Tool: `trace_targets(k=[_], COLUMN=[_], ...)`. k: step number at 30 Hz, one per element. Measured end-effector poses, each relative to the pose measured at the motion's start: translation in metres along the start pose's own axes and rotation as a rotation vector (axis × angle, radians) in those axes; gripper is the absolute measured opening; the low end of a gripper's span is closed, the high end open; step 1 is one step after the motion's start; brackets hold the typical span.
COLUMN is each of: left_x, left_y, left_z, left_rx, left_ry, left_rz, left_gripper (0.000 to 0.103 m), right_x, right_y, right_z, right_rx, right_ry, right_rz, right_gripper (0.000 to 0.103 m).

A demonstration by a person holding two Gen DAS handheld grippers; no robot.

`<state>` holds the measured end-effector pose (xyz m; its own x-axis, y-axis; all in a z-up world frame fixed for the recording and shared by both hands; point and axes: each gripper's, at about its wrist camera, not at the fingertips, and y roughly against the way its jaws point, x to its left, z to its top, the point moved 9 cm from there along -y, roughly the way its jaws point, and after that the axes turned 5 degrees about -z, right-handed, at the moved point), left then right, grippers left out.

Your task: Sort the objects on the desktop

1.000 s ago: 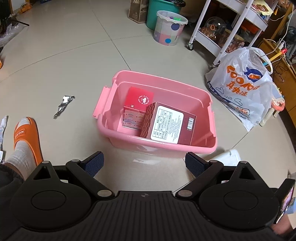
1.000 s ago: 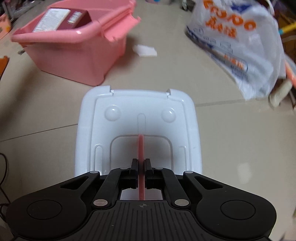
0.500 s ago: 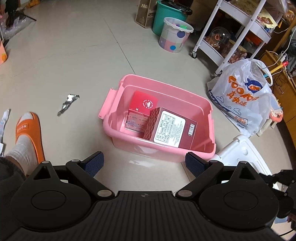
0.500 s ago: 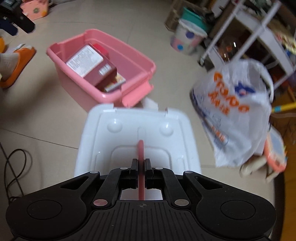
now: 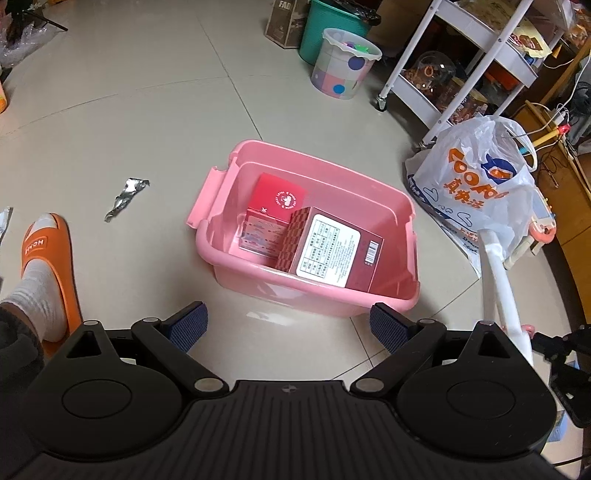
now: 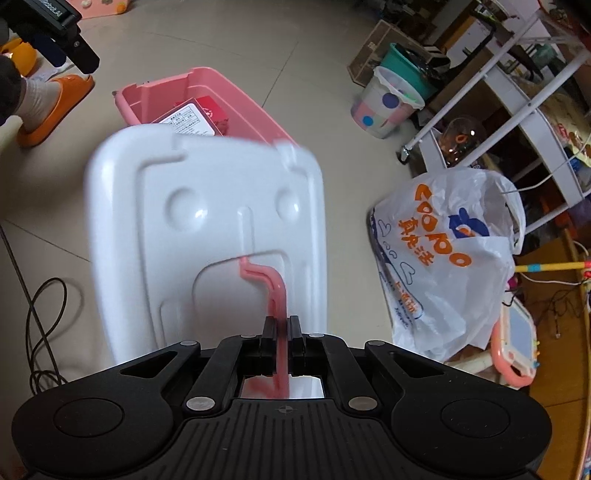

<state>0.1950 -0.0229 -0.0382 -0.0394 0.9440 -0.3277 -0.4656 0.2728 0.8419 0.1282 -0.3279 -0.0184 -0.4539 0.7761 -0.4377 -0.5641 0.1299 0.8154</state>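
Note:
A pink plastic bin point(image 5: 369, 192) stands open on the tiled floor, holding a dark red box with a white label point(image 5: 334, 253) and a smaller red box point(image 5: 279, 199). My left gripper point(image 5: 288, 328) is open and empty, just in front of the bin's near wall. My right gripper point(image 6: 282, 332) is shut on the pink handle point(image 6: 275, 291) of the white lid point(image 6: 184, 206), held in the air, tilted, in front of the bin point(image 6: 236, 99). The lid shows edge-on in the left wrist view point(image 5: 496, 280), right of the bin.
A white printed plastic bag point(image 5: 480, 192) lies right of the bin, with a white wheeled rack point(image 5: 443, 74) behind it. A patterned bucket point(image 5: 343, 62) and a green bucket point(image 5: 328, 29) stand beyond. A foot in an orange slipper point(image 5: 44, 266) and a foil scrap point(image 5: 125, 197) are at left.
My right gripper has lifted the white lid off the floor and swung it up towards the bin. My left gripper has drawn back and risen a little, still open.

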Motion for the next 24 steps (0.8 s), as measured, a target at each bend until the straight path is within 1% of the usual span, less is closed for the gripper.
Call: trace_targets(k=[3,5,9,13,14,15,16,17,18,20,21,23,24], left_x=[-0.003,-0.005,-0.005,-0.005,-0.006,-0.008,-0.009,-0.011,-0.013,-0.017,-0.019,-0.025,-0.027], left_y=[-0.001,-0.003,-0.005,-0.009,-0.010,-0.012,-0.014,-0.016,-0.017,-0.019,-0.020,-0.023,-0.024], left_z=[0.000,-0.001,-0.004,-0.007,-0.009,-0.011,-0.012,-0.014,-0.014,-0.014,-0.014,-0.012,-0.013], left_rx=[0.003,0.004,0.011,0.023,0.030,0.038,0.046,0.053,0.058,0.062,0.065,0.068,0.066], left_ry=[-0.009,-0.013,-0.016,-0.020,-0.030,-0.039,-0.049,-0.056,-0.061,-0.065,-0.067,-0.081,-0.100], left_rz=[-0.002,-0.003,0.010,0.008,0.010,0.011,0.012,0.010,0.008,0.004,0.000,-0.007,-0.004], left_gripper=[0.097,0.097,0.097,0.097,0.097,0.097,0.097,0.097,0.097,0.097,0.097,0.097,0.097], right_x=[-0.009,-0.013,-0.019,-0.016,-0.015,-0.012,-0.010,-0.008,-0.006,-0.001,0.004,0.011,0.016], right_y=[0.012,0.016,0.009,-0.013,-0.021,-0.030,-0.038,-0.045,-0.048,-0.054,-0.055,-0.055,-0.053], right_z=[0.009,0.014,0.010,-0.005,-0.010,-0.017,-0.024,-0.029,-0.033,-0.038,-0.039,-0.037,-0.035], right_rx=[-0.045,-0.057,-0.036,-0.005,0.011,0.036,0.061,0.070,0.070,0.069,0.073,0.062,0.052], right_ry=[-0.010,0.004,-0.012,-0.054,-0.062,-0.080,-0.099,-0.122,-0.145,-0.178,-0.173,-0.162,-0.168], right_rz=[-0.018,-0.018,-0.016,0.040,0.050,0.078,0.109,0.131,0.151,0.197,0.227,0.239,0.258], right_gripper=[0.000,0.000,0.000,0.001,0.003,0.007,0.015,0.027,0.036,0.043,0.043,0.043,0.043])
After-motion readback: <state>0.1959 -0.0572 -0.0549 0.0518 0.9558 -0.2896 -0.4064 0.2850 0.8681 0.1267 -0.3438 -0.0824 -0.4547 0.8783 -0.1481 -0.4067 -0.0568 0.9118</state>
